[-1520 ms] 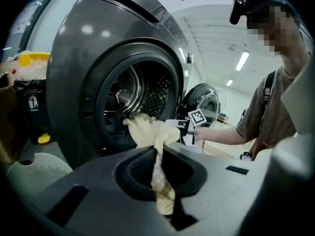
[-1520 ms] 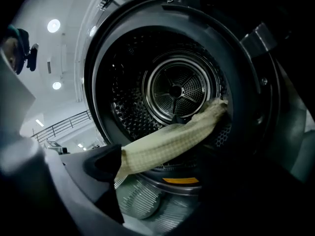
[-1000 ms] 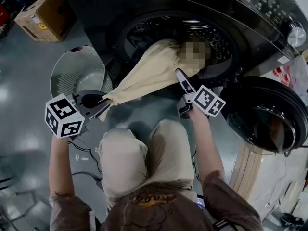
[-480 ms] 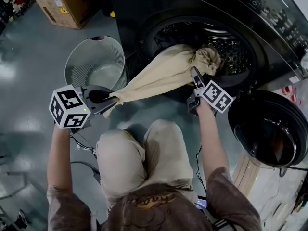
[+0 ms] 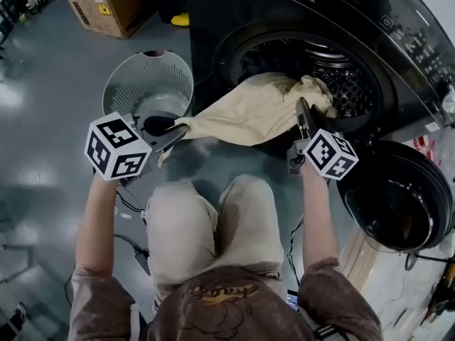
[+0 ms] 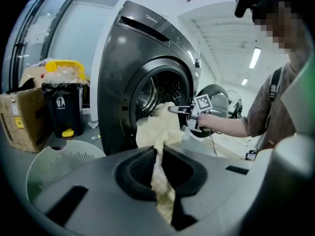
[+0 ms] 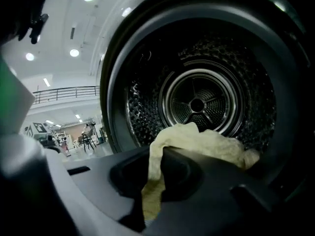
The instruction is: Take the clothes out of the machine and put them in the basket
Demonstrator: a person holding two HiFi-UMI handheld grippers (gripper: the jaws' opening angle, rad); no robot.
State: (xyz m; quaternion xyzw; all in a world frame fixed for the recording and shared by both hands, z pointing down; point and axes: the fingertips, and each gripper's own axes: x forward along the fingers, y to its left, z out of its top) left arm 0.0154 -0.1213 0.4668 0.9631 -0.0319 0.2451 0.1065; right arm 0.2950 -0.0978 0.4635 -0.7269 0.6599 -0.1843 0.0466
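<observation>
- Pale yellow cloth (image 5: 252, 111), one piece, drawn taut between the two claws. Its bunched end rests on the lip of the drum (image 5: 350, 84). The remainder hangs out of the mouth of the dark machine (image 5: 213, 13).
- Left claw (image 5: 178, 129): jaws pressed together on a thin twisted corner of the cloth. In the left gripper view the corner runs down through the slot between them, and its tail hangs out below. The claw is held out to the left of the machine, clear of the opening.
- Right claw (image 5: 304, 109): jaws have just been closing and now pinch a fold of the cloth. In the right gripper view the fabric sits wedged in the slot and spills forward over one jaw toward the drum. The claw sits at the mouth of the machine, at the right edge of the cloth's bulk.
- Basket (image 5: 124, 98): round with a pale slatted wall, upright on the floor (image 5: 43, 141) just left of the machine. The left claw and its held corner are just beside the near rim. The cloth is outside the basket.
- Door (image 5: 398, 197): round and dark, swung open to the right of the right claw.
- Cardboard box (image 5: 106, 2): on the floor beyond the basket.
</observation>
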